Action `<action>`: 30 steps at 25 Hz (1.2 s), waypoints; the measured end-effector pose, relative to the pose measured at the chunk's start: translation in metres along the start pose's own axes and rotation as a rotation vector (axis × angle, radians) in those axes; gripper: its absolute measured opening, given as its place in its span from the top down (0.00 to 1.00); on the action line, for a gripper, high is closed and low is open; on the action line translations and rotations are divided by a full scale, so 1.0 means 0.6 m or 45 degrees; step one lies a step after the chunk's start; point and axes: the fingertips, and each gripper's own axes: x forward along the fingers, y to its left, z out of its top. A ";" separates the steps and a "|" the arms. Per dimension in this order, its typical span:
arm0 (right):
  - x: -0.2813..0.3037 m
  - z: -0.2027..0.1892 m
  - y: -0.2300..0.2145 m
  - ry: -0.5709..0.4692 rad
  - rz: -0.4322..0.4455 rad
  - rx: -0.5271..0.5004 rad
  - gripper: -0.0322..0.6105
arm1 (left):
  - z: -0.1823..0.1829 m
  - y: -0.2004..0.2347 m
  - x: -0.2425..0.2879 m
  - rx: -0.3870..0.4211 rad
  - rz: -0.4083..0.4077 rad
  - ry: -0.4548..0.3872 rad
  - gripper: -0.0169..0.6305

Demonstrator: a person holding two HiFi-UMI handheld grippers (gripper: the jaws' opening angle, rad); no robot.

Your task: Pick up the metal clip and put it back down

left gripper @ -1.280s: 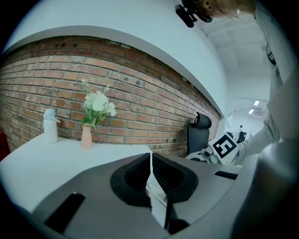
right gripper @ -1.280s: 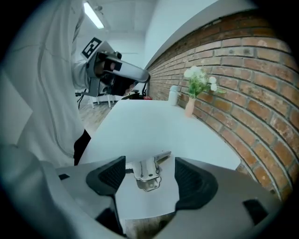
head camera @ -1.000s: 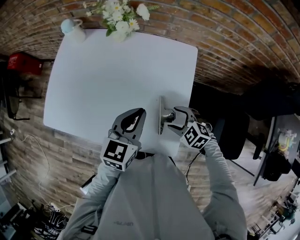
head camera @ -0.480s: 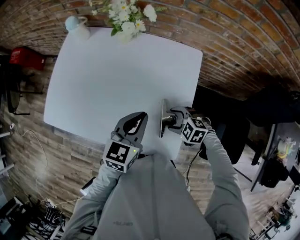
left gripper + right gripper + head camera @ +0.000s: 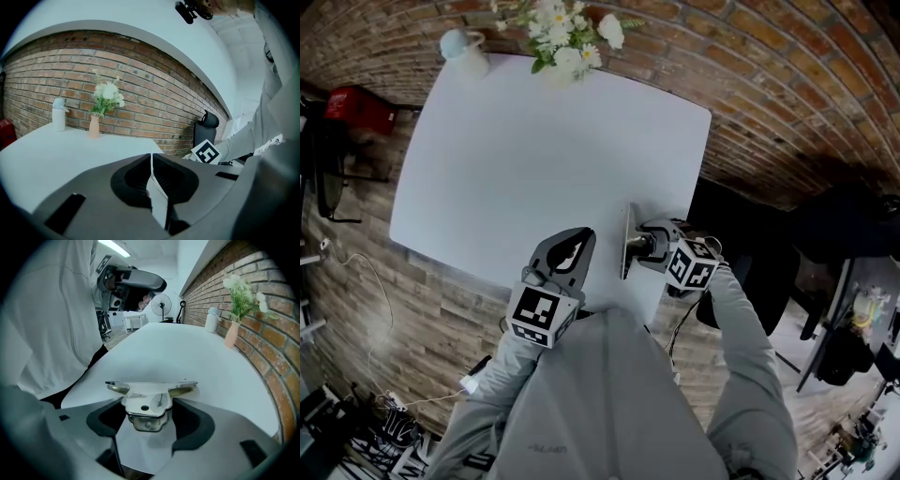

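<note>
1. Head view: I see a white, smooth table (image 5: 516,141) with rounded corners, set against a rough brick wall (image 5: 787,84). The clip (image 5: 625,242) is over the table's near right edge. It is a long, thin, shiny metal bar with a block-shaped body, and the right gripper (image 5: 643,246) clamps that body. The left gripper (image 5: 577,240) hovers just beside it, apart from the clip. White flowers (image 5: 567,42) and a pale bottle (image 5: 465,45) stand at the far edge.
2. Left gripper view: I see two dark, matte, curved jaws pressed together along a thin seam, with nothing between them. Beyond them are a slim terracotta vase (image 5: 94,126) and a black chair (image 5: 205,129).
3. Right gripper view: the jaws pinch the clip's stamped, silvery body from both sides. Its flat bar runs crosswise above them, with brassy curved tabs under each end. I cannot tell whether the clip touches the table.
</note>
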 end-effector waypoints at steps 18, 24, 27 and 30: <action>-0.029 0.040 0.003 -0.114 -0.104 0.129 0.49 | 0.016 0.021 -0.028 0.015 0.062 -0.048 0.92; -0.089 0.074 -0.009 -0.192 -0.240 0.155 0.49 | 0.034 0.021 -0.045 0.041 0.065 -0.087 0.92; -0.129 0.090 -0.024 -0.242 -0.339 0.173 0.49 | 0.050 0.019 -0.047 0.066 0.049 -0.118 0.92; -0.167 0.110 -0.035 -0.307 -0.437 0.193 0.49 | 0.065 0.014 -0.050 0.089 0.031 -0.144 0.92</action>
